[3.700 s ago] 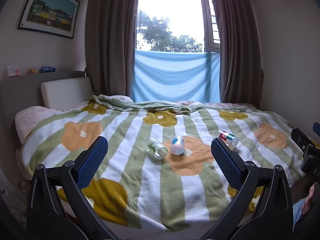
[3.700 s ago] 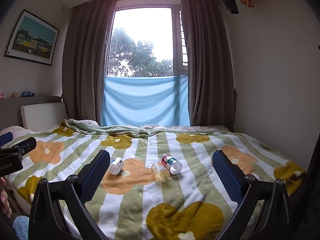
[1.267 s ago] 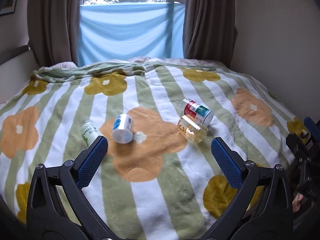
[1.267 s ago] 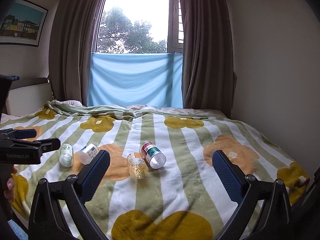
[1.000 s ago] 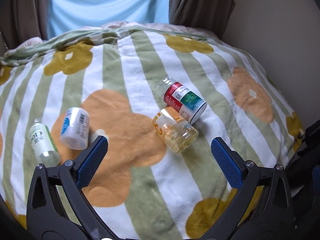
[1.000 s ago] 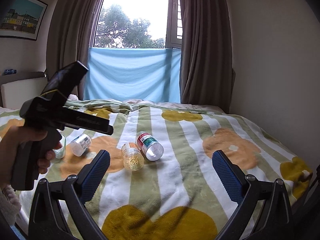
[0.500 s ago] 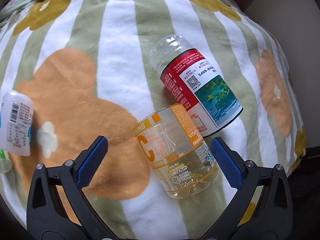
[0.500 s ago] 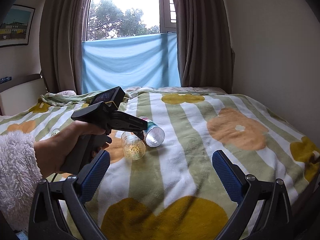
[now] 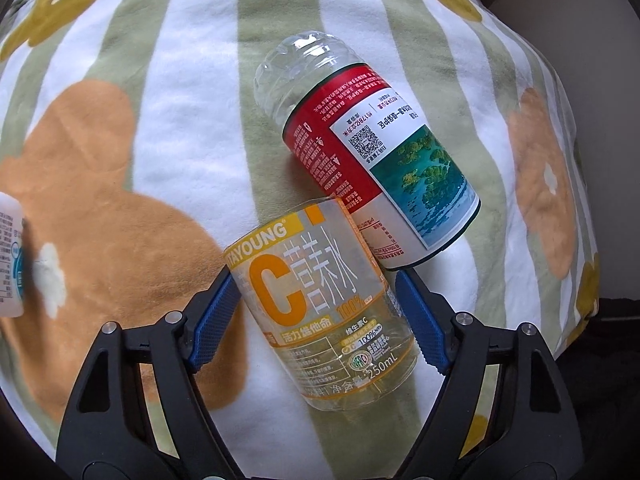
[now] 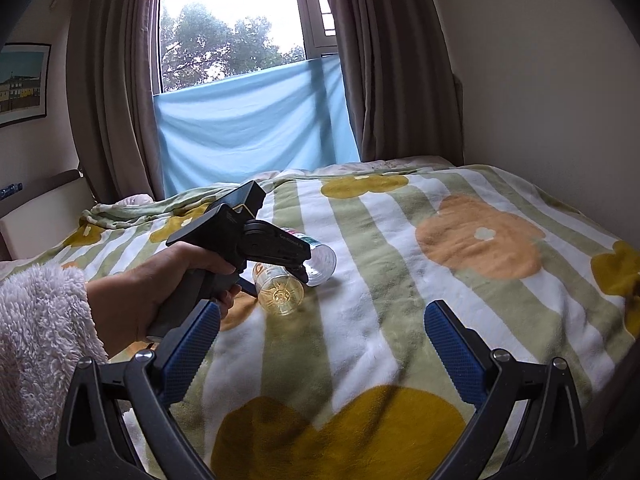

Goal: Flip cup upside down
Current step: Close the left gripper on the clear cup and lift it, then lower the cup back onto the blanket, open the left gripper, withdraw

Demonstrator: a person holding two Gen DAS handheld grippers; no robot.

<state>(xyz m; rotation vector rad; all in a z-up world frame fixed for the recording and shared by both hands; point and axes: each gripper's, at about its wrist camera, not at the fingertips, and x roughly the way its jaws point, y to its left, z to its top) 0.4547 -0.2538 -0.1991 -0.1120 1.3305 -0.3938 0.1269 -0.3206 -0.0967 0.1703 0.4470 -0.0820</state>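
A clear cup with an orange and yellow "C" label (image 9: 320, 304) lies on its side on the striped flower blanket (image 9: 172, 92). My left gripper (image 9: 316, 320) has closed in around it, its blue pads against both sides of the cup. A second cup with a red and green label (image 9: 376, 160) lies on its side just behind, touching it. In the right wrist view the left gripper (image 10: 280, 280) sits over the yellow cup (image 10: 280, 290), with the red cup (image 10: 320, 258) behind. My right gripper (image 10: 320, 344) is open and empty above the blanket.
A white cup with blue print (image 9: 10, 264) lies at the left edge of the left wrist view. The bed (image 10: 480, 240) runs to a wall on the right and a curtained window (image 10: 240, 80) at the back. A headboard stands at the left.
My left gripper moved down and forward over the yellow cup and its jaws narrowed onto it. My right gripper stayed open and shifted only a little.
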